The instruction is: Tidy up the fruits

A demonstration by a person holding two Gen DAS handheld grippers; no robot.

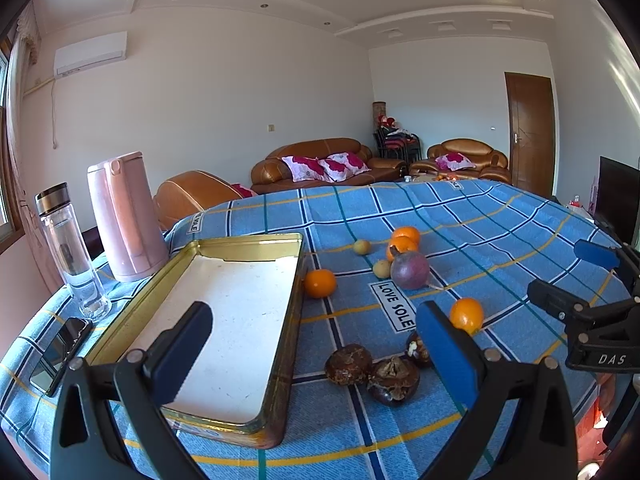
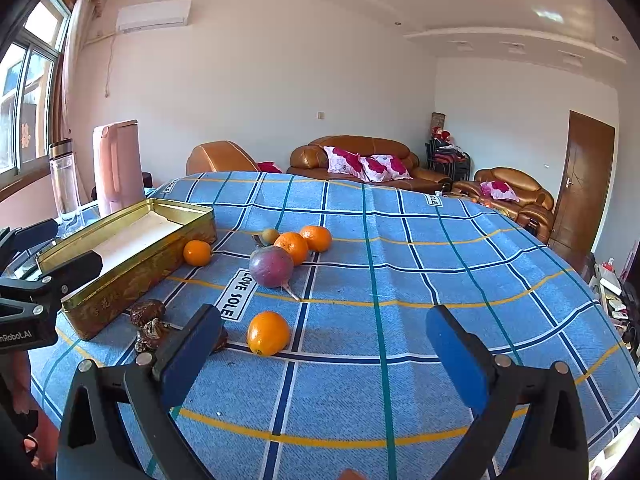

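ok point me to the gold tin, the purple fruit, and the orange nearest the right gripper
gold tin [image 1: 298,280], left wrist view, its right side rim.
purple fruit [image 2: 271,267], right wrist view, middle of its skin.
nearest orange [image 2: 268,333], right wrist view, centre of its peel.

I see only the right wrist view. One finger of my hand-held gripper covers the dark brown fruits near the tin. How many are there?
Observer: Three brown fruits lie close together on the cloth, beside the long side of the tin.
Operator: Is the tin empty? I see only part of the inside.
Observer: Yes. The left wrist view shows only a white liner on its bottom, no fruit.
Operator: Is there something on the other side of the tin, away from me?
Observer: A phone lies flat there, next to the glass bottle.
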